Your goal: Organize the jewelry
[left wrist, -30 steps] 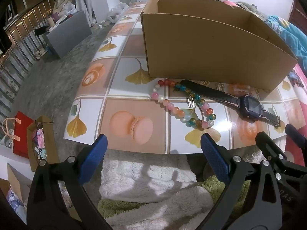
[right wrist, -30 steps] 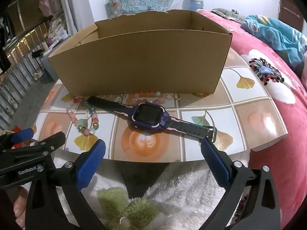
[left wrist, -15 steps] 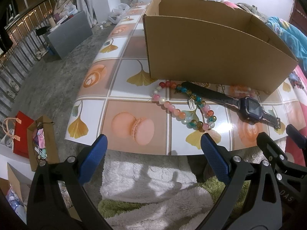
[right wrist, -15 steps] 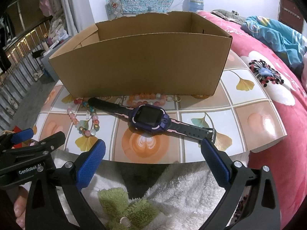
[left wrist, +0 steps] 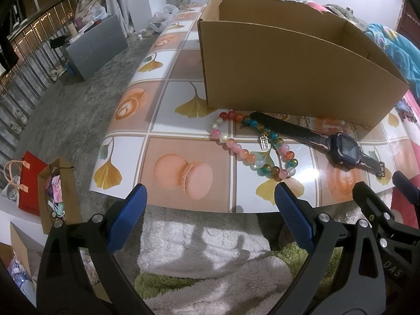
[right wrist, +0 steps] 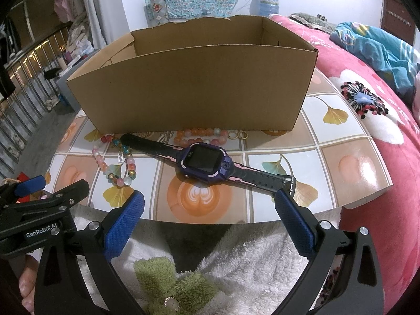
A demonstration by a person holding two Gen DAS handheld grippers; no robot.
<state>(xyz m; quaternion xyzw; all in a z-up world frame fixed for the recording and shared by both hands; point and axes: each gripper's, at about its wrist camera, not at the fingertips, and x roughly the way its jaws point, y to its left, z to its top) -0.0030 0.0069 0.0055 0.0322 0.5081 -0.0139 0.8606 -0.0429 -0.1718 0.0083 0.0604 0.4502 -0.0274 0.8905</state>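
Left gripper point(left wrist: 208, 204): jaws hanging apart, empty
Right gripper point(right wrist: 209, 211): jaws apart, hovering before watch point(right wrist: 204, 162)
Worktop point(right wrist: 351, 162): watch lying flat; beaded bracelet point(left wrist: 252, 144) beside
Advice: pinching watch body squarely
Cardboard box point(right wrist: 194, 78): waiting behind

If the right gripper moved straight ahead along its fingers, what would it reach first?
Most likely the purple smartwatch, lying centred ahead of the open right gripper, with the cardboard box behind it. Height above the table is unclear.
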